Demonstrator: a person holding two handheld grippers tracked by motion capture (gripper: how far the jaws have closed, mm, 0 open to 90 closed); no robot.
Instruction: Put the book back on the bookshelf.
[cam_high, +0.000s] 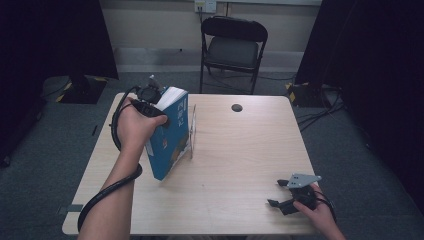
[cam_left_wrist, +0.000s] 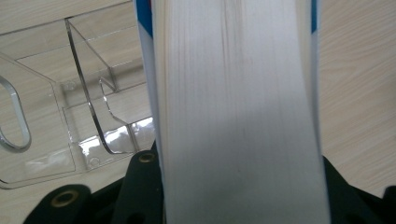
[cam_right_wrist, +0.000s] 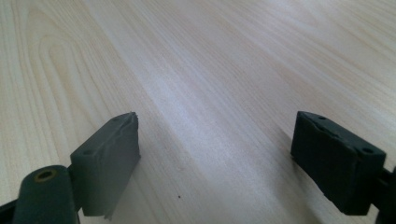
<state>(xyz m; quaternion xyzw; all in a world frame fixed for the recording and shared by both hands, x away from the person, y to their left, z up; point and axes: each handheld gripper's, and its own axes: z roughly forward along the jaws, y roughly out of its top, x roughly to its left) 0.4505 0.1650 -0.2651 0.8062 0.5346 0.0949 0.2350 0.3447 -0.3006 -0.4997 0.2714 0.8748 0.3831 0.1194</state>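
Gripping a thick blue-covered book (cam_high: 170, 135) by its upper part, the left gripper (cam_high: 150, 102) holds it tilted over the left half of the pale wooden surface (cam_high: 240, 150), toward the far left corner; its jaws are closed onto the book's two covers, with the block of white pages between them. In the left gripper view the white page edges of the book (cam_left_wrist: 238, 116) rise between the two black jaws, with thin strips of blue cover down either side. Just beside the book, on its right in the high view, stands a clear acrylic book stand (cam_high: 192, 132), and the book's lower corner comes down close to the surface beside it; whether book and stand touch I cannot tell. The same clear stand (cam_left_wrist: 88, 116) lies on the surface to the left of the pages in the left gripper view. The right gripper (cam_high: 282, 192) sits low at the near right corner of the surface, well apart from the book. In the right gripper view its jaws (cam_right_wrist: 215, 158) stand wide apart with bare wood between them, holding nothing. A small dark round spot (cam_high: 237, 107) marks the surface near its far edge.
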